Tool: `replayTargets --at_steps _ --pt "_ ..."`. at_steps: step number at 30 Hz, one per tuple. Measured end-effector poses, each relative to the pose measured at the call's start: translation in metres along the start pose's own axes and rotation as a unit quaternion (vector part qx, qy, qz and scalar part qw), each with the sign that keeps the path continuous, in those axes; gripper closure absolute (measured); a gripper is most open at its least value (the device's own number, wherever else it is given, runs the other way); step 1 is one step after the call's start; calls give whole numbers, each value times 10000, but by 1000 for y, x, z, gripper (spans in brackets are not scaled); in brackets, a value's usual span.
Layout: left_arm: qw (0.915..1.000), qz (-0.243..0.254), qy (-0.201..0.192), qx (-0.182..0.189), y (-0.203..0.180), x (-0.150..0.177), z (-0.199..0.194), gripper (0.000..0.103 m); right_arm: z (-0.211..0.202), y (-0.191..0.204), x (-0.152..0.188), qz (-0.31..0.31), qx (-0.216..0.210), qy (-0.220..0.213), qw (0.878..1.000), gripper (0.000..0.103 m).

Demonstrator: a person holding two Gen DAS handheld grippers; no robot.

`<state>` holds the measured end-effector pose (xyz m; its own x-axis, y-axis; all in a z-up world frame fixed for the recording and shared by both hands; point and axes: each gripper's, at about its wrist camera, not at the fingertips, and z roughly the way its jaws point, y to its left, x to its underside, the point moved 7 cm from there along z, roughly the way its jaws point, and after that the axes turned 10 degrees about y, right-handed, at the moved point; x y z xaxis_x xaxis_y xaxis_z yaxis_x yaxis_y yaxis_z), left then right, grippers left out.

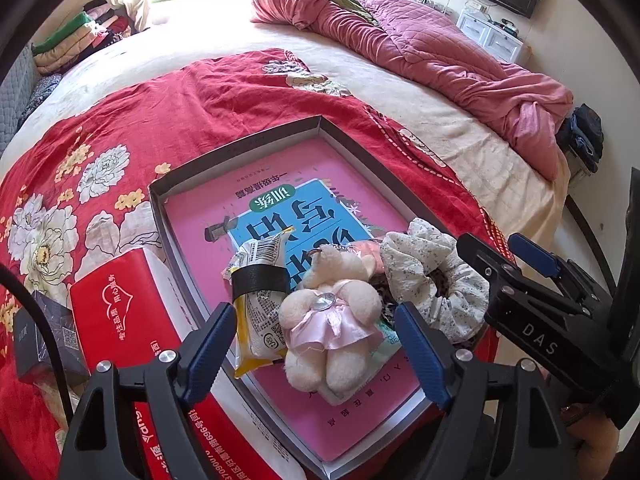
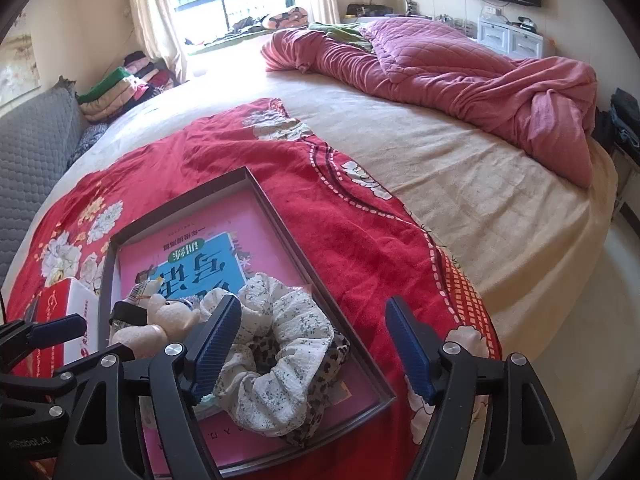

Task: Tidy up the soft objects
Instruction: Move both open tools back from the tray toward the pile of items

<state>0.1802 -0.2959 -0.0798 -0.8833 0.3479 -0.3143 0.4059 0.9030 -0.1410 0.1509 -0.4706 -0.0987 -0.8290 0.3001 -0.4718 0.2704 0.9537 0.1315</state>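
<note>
A grey shallow box [image 1: 240,148] [image 2: 288,224] lies on a red floral cloth on the bed, with a pink and blue book [image 1: 280,216] [image 2: 200,264] inside. On the book lie a cream plush bear in a pink dress [image 1: 332,320] [image 2: 160,320], a white floral scrunchie [image 1: 436,276] [image 2: 280,344] over a leopard-print one [image 2: 328,376], and a yellow snack packet [image 1: 260,304]. My left gripper [image 1: 320,344] is open with the bear between its fingers, not touching. My right gripper [image 2: 312,344] is open just above the white scrunchie; it also shows at the right of the left wrist view [image 1: 520,256].
A red and white carton [image 1: 120,312] [image 2: 68,320] and a dark small box [image 1: 44,332] sit left of the grey box. A crumpled pink quilt [image 2: 460,72] lies far right on the bed. Folded clothes [image 2: 120,84] are stacked at the far left.
</note>
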Motion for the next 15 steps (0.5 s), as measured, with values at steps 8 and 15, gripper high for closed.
replayTargets --at_steps 8,15 --pt "9999 -90 -53 -30 6 5 -8 17 -5 2 -2 -58 14 -75 10000 26" --pt "9997 -157 -150 -70 11 11 -20 16 -12 7 -5 -152 56 -182 9997 26"
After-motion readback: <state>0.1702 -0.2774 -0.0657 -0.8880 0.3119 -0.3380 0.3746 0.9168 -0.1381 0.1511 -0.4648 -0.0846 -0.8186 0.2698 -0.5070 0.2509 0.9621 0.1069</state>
